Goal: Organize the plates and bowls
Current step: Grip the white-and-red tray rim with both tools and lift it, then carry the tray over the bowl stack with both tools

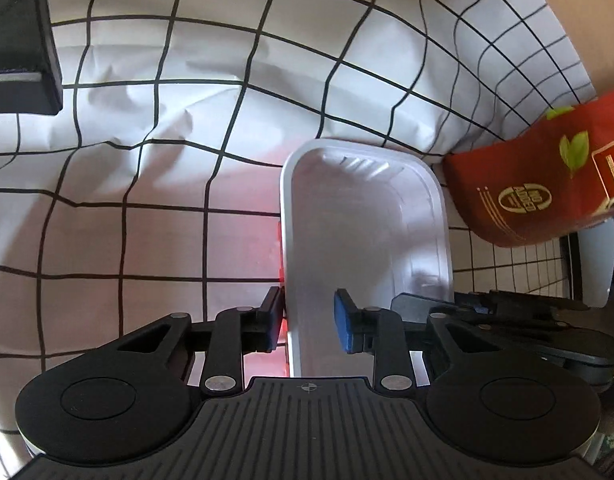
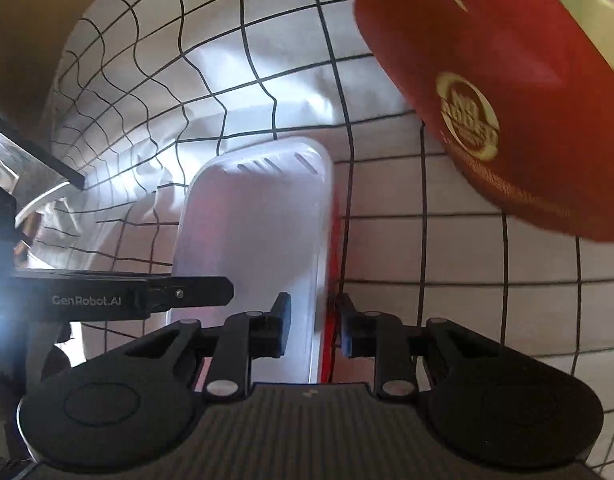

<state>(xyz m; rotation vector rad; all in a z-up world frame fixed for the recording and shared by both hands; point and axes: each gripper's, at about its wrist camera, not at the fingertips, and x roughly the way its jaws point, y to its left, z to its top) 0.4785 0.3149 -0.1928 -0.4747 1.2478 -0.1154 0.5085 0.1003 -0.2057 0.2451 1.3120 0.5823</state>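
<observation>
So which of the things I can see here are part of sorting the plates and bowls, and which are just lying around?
Part of the job:
- white rectangular dish, red underneath
- left gripper, astride the dish's left wall
- right gripper, astride its right wall

Just lying about:
- red carton
- checked tablecloth
- dark box

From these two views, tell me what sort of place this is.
Probably a dining or kitchen table at home. A white tablecloth with a black grid covers it, a white plastic tray sits on it, and a red food packet lies beside the tray.
</observation>
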